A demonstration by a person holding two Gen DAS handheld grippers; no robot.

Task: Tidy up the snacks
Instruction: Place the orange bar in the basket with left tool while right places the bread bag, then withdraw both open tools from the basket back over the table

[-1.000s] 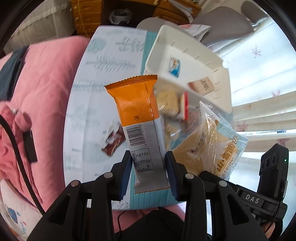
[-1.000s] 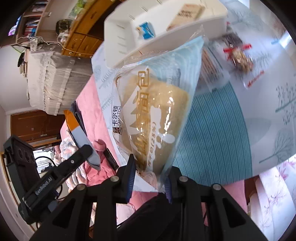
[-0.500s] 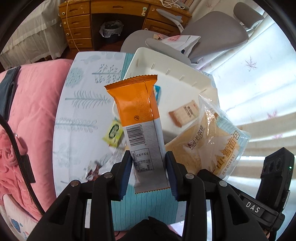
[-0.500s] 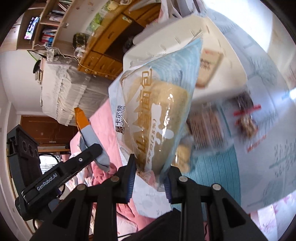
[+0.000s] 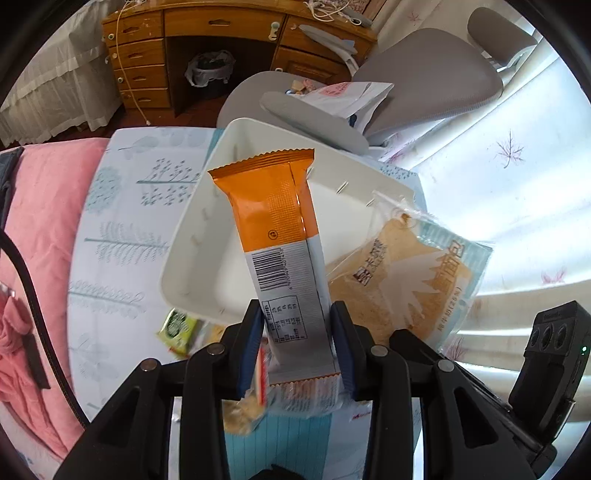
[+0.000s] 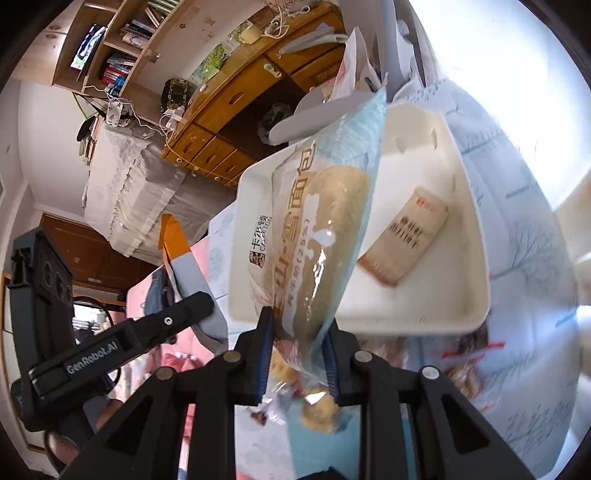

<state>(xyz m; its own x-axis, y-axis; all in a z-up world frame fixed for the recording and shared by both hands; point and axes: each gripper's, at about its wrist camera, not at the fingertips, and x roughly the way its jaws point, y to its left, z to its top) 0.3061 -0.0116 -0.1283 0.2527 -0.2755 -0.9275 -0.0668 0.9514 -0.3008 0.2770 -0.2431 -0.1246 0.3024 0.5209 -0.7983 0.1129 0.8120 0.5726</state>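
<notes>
My left gripper (image 5: 297, 345) is shut on an orange-and-grey snack packet (image 5: 279, 236), held upright over the near part of the white bin (image 5: 192, 236). My right gripper (image 6: 297, 352) is shut on a clear bread bag with pale blue edges (image 6: 317, 218), which hangs over the left part of the same white bin (image 6: 469, 221). A beige wrapped biscuit (image 6: 406, 236) lies flat in the bin. In the left wrist view the bread bag (image 5: 413, 273) shows to the right; in the right wrist view the orange packet (image 6: 173, 240) shows to the left.
Loose snacks lie on the tree-print tablecloth (image 5: 122, 221) in front of the bin: a green packet (image 5: 177, 326) and clear bags with red ties (image 6: 469, 354). A pink quilt (image 5: 40, 221) lies left. A grey chair (image 5: 424, 74) and wooden desk (image 5: 229, 33) stand behind.
Both grippers have carried their packets toward the white bin, which now lies right under them. The loose snacks have slid down to the bottom of both views.
</notes>
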